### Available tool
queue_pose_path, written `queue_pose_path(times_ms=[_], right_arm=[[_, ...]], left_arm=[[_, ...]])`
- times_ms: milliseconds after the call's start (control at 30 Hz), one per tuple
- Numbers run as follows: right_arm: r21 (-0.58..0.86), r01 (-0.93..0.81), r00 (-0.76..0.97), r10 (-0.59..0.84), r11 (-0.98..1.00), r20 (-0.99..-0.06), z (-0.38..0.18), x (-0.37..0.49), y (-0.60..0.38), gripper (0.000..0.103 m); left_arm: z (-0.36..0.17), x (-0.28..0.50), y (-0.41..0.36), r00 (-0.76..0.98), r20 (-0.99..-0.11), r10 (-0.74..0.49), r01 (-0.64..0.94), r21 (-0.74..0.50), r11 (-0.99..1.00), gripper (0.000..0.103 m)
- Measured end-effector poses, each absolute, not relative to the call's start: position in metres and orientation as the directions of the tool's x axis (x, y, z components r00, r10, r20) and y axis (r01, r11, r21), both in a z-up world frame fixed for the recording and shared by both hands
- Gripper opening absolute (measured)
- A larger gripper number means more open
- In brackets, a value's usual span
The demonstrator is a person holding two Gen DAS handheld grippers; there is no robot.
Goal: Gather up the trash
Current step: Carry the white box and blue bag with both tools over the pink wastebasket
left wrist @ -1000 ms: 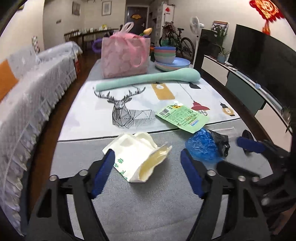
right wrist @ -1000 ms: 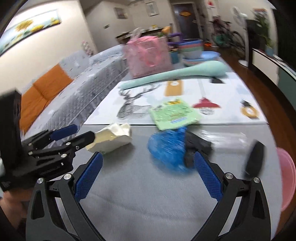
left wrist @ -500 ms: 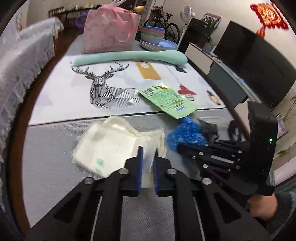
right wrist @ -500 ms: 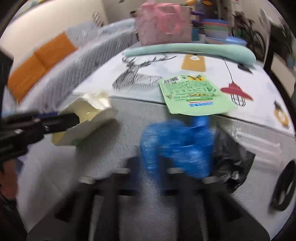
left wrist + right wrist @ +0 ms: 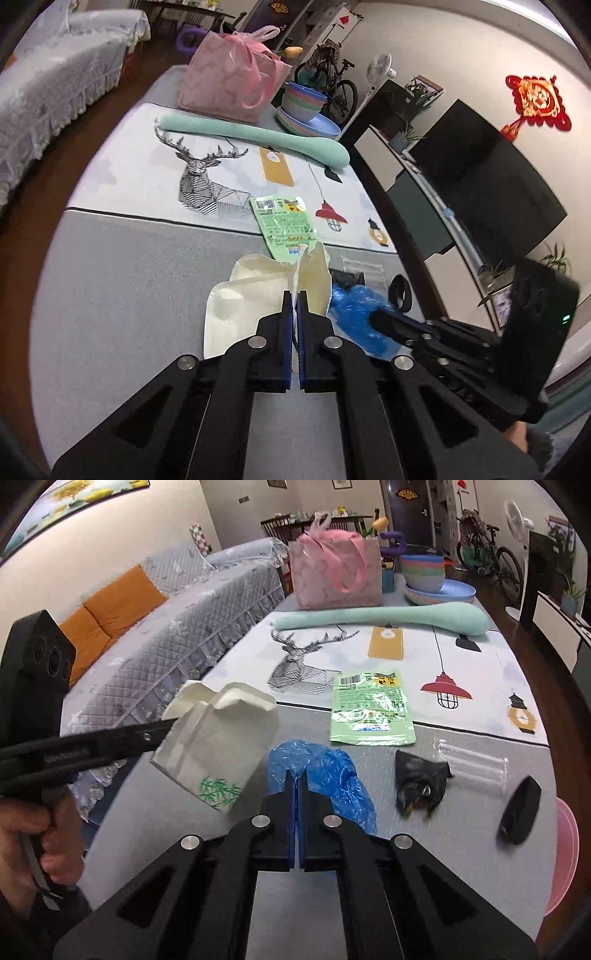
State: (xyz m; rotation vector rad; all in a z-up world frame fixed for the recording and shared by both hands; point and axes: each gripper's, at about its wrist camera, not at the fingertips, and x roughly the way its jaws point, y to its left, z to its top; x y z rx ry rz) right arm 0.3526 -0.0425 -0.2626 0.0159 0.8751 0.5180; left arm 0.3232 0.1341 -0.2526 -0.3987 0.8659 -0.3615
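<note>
My left gripper (image 5: pixel 294 295) is shut on the torn edge of a cream paper carton (image 5: pixel 247 299), which hangs lifted off the grey table (image 5: pixel 122 295); seen from the right wrist, the carton (image 5: pixel 218 738) shows a green bamboo print. My right gripper (image 5: pixel 298 775) is shut on a crumpled blue plastic bag (image 5: pixel 325 771), and the same bag (image 5: pixel 354 314) shows in the left wrist view. A green snack wrapper (image 5: pixel 373 709), a black wrapper (image 5: pixel 417 779) and a clear plastic sleeve (image 5: pixel 472 764) lie flat on the table.
A pink gift bag (image 5: pixel 336 572), stacked pastel bowls (image 5: pixel 424 572) and a long mint cushion (image 5: pixel 388 616) sit at the far end. A black object (image 5: pixel 519 808) lies near the right edge by a pink bin (image 5: pixel 565 853). A quilted sofa (image 5: pixel 155 635) runs along the left.
Both grippers went from wide open to shut, the left on the carton, the right on the blue bag. The carton has come up off the table.
</note>
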Motion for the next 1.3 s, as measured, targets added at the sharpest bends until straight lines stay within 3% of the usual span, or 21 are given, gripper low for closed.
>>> queue_pose_path(times_ms=[400,633,900,1300], right_arm=[[0.273,-0.356,0.546,0.436,0.894,-0.716,-0.238,0.280,-0.070,0.001],[0.296,-0.296,0.584,0.418,0.908,-0.697,-0.219,0.247,-0.108,0.001],[0.323,-0.267,0.623,0.418,0.908,-0.661,-0.206,0.226,-0.158,0.001],[0.484,-0.216,0.704,0.479,0.848,-0.525,-0.189,0.220,-0.232,0.001]], left_arm=[[-0.220,0.271,0.091,0.614,-0.702,-0.361,0.169,-0.329,0.929,0.002],[-0.187,0.241,0.049,0.662,-0.681,-0.313,0.195,-0.247,0.949,0.002],[-0.181,0.211,-0.002,0.628,-0.695,-0.351,0.248,-0.249,0.936,0.002],[-0.172,0.222,-0.078,0.626,-0.727,-0.282,0.303,-0.107,0.947,0.002]])
